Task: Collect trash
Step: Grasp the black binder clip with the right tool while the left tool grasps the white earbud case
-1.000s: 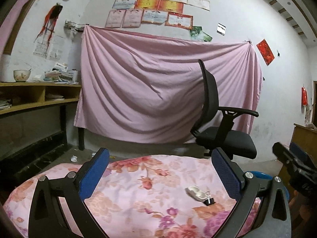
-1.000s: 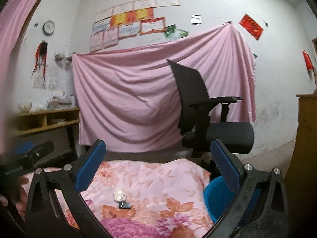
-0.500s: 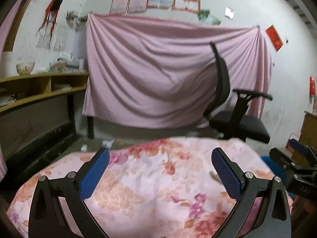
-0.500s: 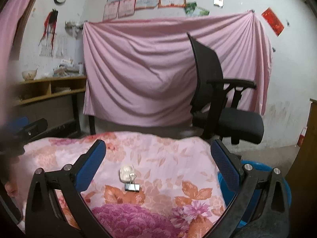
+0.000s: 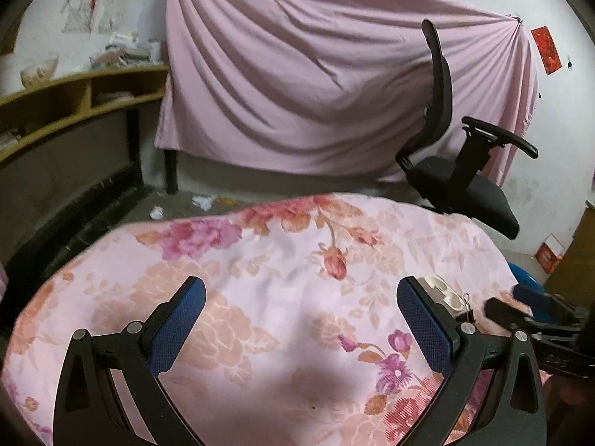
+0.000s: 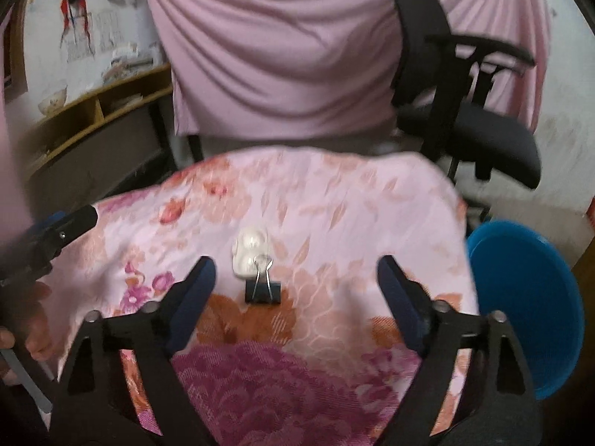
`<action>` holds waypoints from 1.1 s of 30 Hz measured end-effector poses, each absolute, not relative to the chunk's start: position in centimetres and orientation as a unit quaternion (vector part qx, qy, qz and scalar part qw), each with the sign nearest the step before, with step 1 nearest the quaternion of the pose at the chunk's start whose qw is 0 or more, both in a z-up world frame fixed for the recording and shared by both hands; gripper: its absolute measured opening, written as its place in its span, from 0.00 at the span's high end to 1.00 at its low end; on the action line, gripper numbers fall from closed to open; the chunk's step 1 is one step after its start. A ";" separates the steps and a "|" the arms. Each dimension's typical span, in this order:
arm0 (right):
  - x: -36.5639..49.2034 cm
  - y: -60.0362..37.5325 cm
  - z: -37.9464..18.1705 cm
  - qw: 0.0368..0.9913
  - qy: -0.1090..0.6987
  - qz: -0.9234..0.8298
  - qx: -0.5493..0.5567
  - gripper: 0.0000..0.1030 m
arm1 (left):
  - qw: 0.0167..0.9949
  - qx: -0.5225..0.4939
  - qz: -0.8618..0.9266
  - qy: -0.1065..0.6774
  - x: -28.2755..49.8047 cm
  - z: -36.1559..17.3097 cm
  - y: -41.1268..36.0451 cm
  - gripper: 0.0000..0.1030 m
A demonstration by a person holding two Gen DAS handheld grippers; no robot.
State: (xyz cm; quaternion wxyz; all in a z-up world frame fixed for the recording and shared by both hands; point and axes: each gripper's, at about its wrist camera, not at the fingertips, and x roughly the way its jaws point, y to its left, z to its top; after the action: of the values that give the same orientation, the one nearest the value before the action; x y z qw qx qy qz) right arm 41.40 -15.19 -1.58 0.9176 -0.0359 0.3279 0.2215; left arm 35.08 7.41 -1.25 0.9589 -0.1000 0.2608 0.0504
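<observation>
A: Looking down along my right gripper (image 6: 295,275), I see its two blue-padded fingers spread wide, though they have just been closing a little, with nothing pressed between them. A small white plastic piece (image 6: 250,251) lies on the floral pink cloth (image 6: 334,200) just ahead of the fingertips, slightly left of centre. A black binder clip (image 6: 262,291) sits touching its near end, silver handles tilted up toward the white piece.

B: And your other hand?

A: My left gripper (image 5: 301,312) is also wide apart and holds nothing; only bare flowered cloth shows between its pads. From that side, the white piece (image 5: 442,290) peeks out just behind the right-hand finger, near the cloth's right edge, and the tip of my right gripper shows further right.

B: Where could trash go?

A: A blue tub (image 6: 520,297) stands on the floor just beside the cloth's right edge, lower than the covered surface. A black office chair (image 6: 465,111) stands behind it, in front of a pink sheet (image 6: 279,55) hung on the wall. Some white scraps (image 5: 202,200) lie on the floor beyond the far edge of the cloth, near a wooden shelf (image 5: 74,100).
</observation>
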 end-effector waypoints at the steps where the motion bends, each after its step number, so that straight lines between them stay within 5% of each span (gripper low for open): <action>1: 41.7 -15.0 -1.9 0.913 0.339 0.225 -0.037 0.09 | 0.957 -0.104 0.046 0.267 35.3 -1.4 7.5 0.02; 8: 42.6 -13.8 -3.2 0.886 0.387 0.249 -0.051 0.29 | 0.945 -0.120 0.030 0.304 37.0 -2.2 7.4 0.02; 13: 42.7 -13.5 -3.5 0.881 0.397 0.250 -0.056 0.56 | 0.937 -0.130 0.016 0.323 38.2 -2.8 6.9 0.02; 33: 42.9 -21.3 -2.4 0.907 0.380 0.158 0.087 0.57 | 0.926 -0.080 -0.081 0.361 42.2 -3.7 -0.3 0.05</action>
State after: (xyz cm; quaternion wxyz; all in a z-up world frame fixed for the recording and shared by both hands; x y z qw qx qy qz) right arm 42.93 -21.27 -2.43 0.9075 0.0867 0.3796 0.1578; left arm 42.20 -0.28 -3.67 0.9256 -0.0801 0.3611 -0.0810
